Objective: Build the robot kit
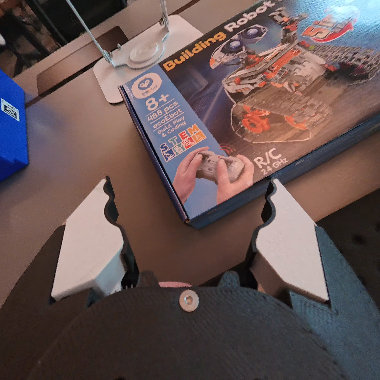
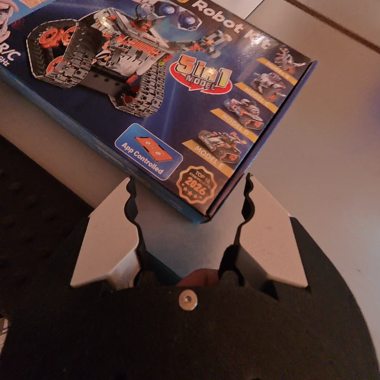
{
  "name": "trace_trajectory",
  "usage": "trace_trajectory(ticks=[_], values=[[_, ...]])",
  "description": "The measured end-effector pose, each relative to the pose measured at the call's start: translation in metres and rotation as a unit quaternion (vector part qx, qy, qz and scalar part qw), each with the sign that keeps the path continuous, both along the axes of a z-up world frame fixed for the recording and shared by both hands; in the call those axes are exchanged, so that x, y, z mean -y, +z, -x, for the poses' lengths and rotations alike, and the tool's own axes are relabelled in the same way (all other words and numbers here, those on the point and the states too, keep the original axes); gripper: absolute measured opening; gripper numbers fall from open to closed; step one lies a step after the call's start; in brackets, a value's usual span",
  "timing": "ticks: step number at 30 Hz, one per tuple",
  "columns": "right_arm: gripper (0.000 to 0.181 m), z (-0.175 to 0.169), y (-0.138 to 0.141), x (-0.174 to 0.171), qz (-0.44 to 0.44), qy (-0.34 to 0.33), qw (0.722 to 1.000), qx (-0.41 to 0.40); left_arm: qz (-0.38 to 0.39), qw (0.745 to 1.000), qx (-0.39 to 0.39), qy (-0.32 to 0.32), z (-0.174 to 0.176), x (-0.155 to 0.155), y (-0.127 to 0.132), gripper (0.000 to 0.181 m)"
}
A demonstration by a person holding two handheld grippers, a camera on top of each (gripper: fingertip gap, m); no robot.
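So the tabletop [image 1: 86, 144] was a plain brownish-grey surface, and the biggest thing on it was a flat toy kit box [image 1: 257, 107], dark blue with a picture of a tracked orange-and-grey robot on its lid, lying flat and closed, its long side close to the tabletop's near edge. Everything else I'll place off that box. Behind its far left corner sat a white stand base [image 1: 144, 53] with slanted metal legs rising from it, its edge just beside the box or maybe tucked slightly under it, couldn't tell which. Well off to the left of the box was a bright blue block [image 1: 11, 131] carrying a small white sticker, apart from everything else. The left gripper [image 1: 190, 182] hovered at the box's near left corner, fingers spread wide with nothing between them, the corner pointing into the gap but not touching either finger as far as I could see. The right gripper [image 2: 190, 176] was at the opposite near corner, the right one, also spread apart and empty, with that corner of the box [image 2: 164, 98] poking in between the fingertips.
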State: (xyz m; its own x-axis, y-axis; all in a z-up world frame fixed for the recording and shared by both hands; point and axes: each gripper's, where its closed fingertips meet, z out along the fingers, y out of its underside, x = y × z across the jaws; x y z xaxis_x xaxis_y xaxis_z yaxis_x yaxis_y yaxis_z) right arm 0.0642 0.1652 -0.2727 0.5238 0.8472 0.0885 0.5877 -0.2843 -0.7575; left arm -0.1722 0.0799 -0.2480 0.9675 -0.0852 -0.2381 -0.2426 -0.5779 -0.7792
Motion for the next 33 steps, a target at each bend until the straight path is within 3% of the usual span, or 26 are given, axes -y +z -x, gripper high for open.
trace_trajectory(ticks=[8,10,17,22,33], values=[[0.103,0.002,-0.007,-0.003,0.011,0.005,1.000,0.013,0.053,0.996,0.051,-0.054,-0.018,-0.003,-0.029,0.117],[0.102,0.002,-0.008,-0.003,0.011,0.005,1.000,0.015,0.057,0.995,0.062,-0.059,-0.019,-0.007,-0.033,0.120],[0.091,-0.003,-0.020,-0.007,0.018,0.032,0.998,0.060,0.054,0.991,0.087,-0.081,-0.015,-0.013,-0.031,0.115],[0.089,-0.004,-0.017,-0.006,0.023,0.032,0.998,0.042,0.040,0.986,0.130,-0.096,-0.018,-0.014,-0.024,0.110],[0.078,0.001,-0.003,0.020,0.028,0.028,0.999,0.007,0.070,0.975,0.148,-0.149,-0.002,-0.021,-0.022,0.113]])
